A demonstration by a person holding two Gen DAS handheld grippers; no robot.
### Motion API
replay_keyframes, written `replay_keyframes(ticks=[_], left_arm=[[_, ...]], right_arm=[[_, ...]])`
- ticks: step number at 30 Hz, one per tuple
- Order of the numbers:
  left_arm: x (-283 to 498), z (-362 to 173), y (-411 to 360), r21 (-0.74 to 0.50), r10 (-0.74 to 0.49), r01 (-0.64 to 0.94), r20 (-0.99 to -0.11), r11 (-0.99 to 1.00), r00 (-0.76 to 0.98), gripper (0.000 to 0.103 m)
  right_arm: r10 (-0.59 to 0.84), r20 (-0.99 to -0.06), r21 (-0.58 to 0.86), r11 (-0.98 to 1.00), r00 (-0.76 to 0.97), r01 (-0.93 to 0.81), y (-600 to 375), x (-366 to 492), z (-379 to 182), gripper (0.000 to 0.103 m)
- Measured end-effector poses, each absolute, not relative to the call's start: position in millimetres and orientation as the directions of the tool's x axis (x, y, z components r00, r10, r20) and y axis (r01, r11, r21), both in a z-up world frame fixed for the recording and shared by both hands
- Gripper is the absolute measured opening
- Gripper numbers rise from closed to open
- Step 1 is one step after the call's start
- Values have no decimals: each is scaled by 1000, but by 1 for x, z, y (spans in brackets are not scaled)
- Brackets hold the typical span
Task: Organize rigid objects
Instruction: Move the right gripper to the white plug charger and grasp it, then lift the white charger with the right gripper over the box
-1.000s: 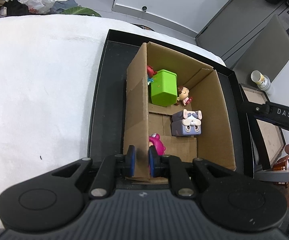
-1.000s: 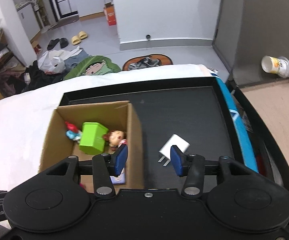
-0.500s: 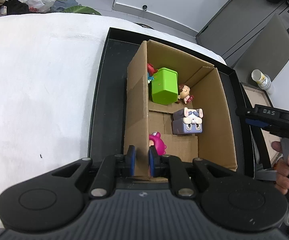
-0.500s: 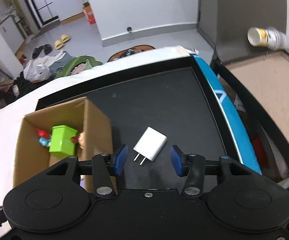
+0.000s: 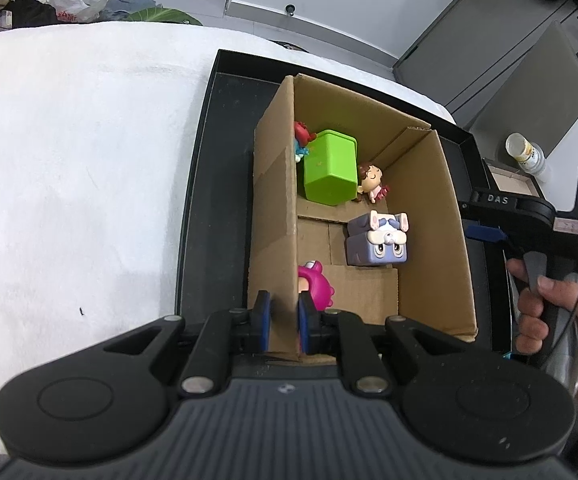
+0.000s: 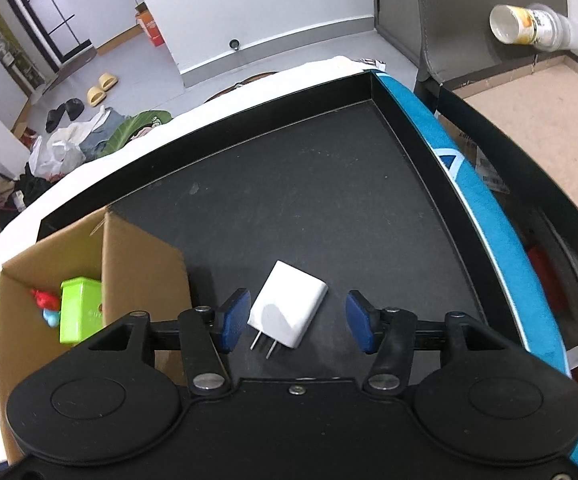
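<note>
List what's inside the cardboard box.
Inside the cardboard box: green block, doll figure, purple bunny cube, pink toy, and a red-blue figure partly hidden by the wall.

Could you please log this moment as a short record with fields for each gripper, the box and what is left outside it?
left gripper: shut on the cardboard box wall
right gripper: jaws opening, astride the white charger, pads not touching it
box contents: green block, doll figure, purple bunny cube, pink figure, red and blue figure
outside box: charger lying on the black tray
</note>
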State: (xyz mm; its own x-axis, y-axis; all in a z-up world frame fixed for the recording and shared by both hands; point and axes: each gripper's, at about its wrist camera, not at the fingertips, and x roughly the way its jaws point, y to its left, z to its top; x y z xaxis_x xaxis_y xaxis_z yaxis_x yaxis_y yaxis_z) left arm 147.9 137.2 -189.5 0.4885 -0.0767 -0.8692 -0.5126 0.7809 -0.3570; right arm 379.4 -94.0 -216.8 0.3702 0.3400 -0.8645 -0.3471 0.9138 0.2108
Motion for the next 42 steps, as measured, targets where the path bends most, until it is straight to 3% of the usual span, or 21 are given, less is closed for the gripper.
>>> replay_keyframes(ticks=[6,11,20,23,27,42], left_arm=[[150,-190,137,-345,-73,-512,-875,787,479,13],[153,-188,134,-324,-63,-509,-883,798,464,13],[156,-189,131,-295,-45,-506,-893,811,447,13],[158,-190,130,-288,-40,-512,-897,809,441,13],[158,-189,128,-279,-32,-512,-898,813,439,13],[157,-191,126,-279,-24,-518,-895,809,446,13]], right_arm=[[326,-869,195,917,372,-349,-88,384,-226,62],[325,-869,188,915,374,-357,-80,387,-230,63],[197,-898,29,918,392,-396,-65,381,-241,63],[180,-898,-5,908,401,-419,-62,377,-241,61],[167,-900,-27,902,404,-431,-62,373,-238,38],[144,-912,-37,903,384,-427,-85,351,-222,37]])
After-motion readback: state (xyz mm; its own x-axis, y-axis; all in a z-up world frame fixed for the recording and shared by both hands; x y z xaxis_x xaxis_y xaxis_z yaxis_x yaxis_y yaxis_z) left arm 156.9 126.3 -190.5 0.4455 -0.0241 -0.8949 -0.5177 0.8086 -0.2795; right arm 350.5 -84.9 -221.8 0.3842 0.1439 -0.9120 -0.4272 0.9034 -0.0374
